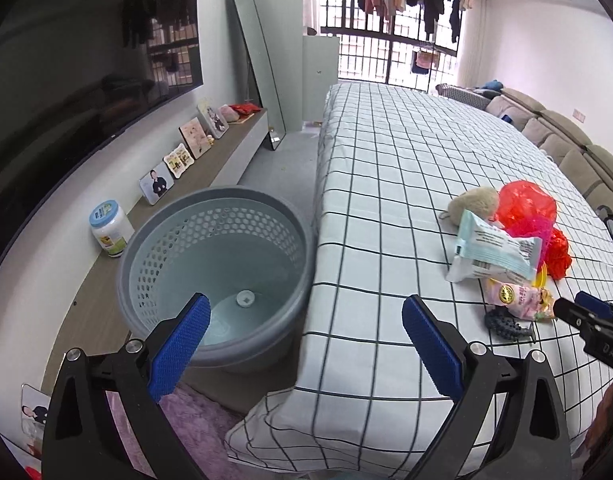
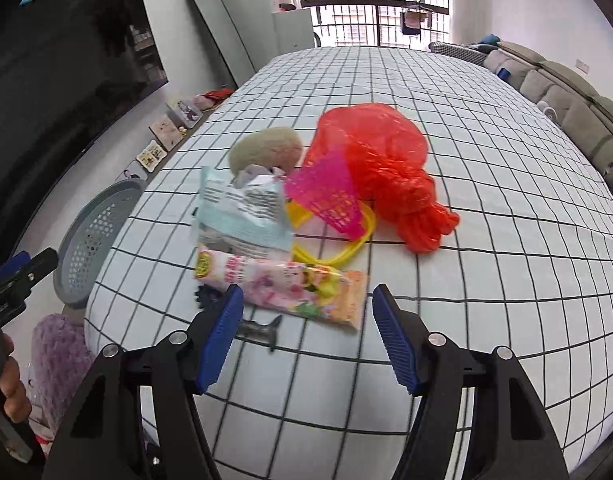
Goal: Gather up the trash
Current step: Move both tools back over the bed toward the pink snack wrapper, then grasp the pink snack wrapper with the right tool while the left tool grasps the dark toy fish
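Several pieces of trash lie heaped on the checked bed (image 2: 486, 160), and none has gone into the grey basket (image 1: 214, 264) on the floor just beside the bed's left edge; the basket looks empty. The step in hand seems to be the first pick. The right claw (image 2: 308, 334) hovers low over the near end of the heap, jaws spread wide and holding nothing, with the pink snack wrapper (image 2: 290, 290) lying just ahead, between its fingers. Behind the wrapper sit a pale blue packet (image 2: 242, 216), a yellow ring (image 2: 346, 248), a pink mesh piece (image 2: 326, 196), a red bag (image 2: 382, 160) and a beige lump (image 2: 266, 148); a small dark thing (image 2: 262, 330) lies near the left pad. The left claw (image 1: 306, 336) is also wide open and empty, poised over the gap between basket and bed. Next, I judge, the right claw should drop onto the wrapper, close across its narrow width, then carry it left to the basket.
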Action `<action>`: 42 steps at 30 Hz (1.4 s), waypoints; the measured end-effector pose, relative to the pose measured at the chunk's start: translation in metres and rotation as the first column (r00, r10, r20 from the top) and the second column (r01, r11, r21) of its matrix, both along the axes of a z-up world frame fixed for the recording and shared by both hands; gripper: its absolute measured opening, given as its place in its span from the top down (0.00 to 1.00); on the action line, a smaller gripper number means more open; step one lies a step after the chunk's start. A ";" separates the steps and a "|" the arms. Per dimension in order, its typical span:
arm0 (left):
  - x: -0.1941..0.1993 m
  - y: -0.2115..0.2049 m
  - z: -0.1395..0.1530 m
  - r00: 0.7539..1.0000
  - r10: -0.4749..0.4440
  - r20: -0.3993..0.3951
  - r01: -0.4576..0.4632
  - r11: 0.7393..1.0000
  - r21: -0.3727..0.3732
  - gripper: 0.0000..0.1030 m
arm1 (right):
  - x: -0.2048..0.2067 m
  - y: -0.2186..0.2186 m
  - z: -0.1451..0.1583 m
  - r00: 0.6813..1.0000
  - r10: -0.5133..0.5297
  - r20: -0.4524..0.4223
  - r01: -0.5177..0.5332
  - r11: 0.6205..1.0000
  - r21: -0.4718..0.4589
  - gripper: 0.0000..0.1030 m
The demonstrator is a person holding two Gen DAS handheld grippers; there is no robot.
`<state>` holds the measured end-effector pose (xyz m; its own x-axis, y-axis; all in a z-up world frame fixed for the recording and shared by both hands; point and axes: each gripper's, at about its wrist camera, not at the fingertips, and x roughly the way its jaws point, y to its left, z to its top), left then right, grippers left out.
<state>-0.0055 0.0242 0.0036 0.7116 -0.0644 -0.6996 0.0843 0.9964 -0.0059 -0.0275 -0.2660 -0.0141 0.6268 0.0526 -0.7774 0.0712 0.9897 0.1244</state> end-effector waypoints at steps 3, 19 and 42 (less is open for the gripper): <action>-0.001 -0.010 -0.003 1.000 -0.007 -0.009 0.008 1.000 0.013 0.08 | 0.005 -0.018 -0.005 1.000 -0.030 -0.002 0.030 0.999 -0.014 0.38; -0.002 -0.032 -0.008 1.000 -0.017 -0.020 0.018 0.999 0.042 0.07 | 0.033 -0.028 -0.023 0.998 -0.009 -0.057 0.002 0.992 -0.125 0.38; 0.000 -0.028 -0.014 0.999 -0.026 -0.037 0.027 0.999 0.019 0.07 | -0.020 0.020 -0.006 0.990 0.133 -0.045 -0.133 0.991 0.014 0.38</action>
<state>-0.0052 -0.0043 -0.0108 0.6838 -0.0690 -0.7264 0.1108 0.9938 0.0099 -0.0470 -0.2457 -0.0199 0.5775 0.1418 -0.8040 -0.0552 0.9893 0.1348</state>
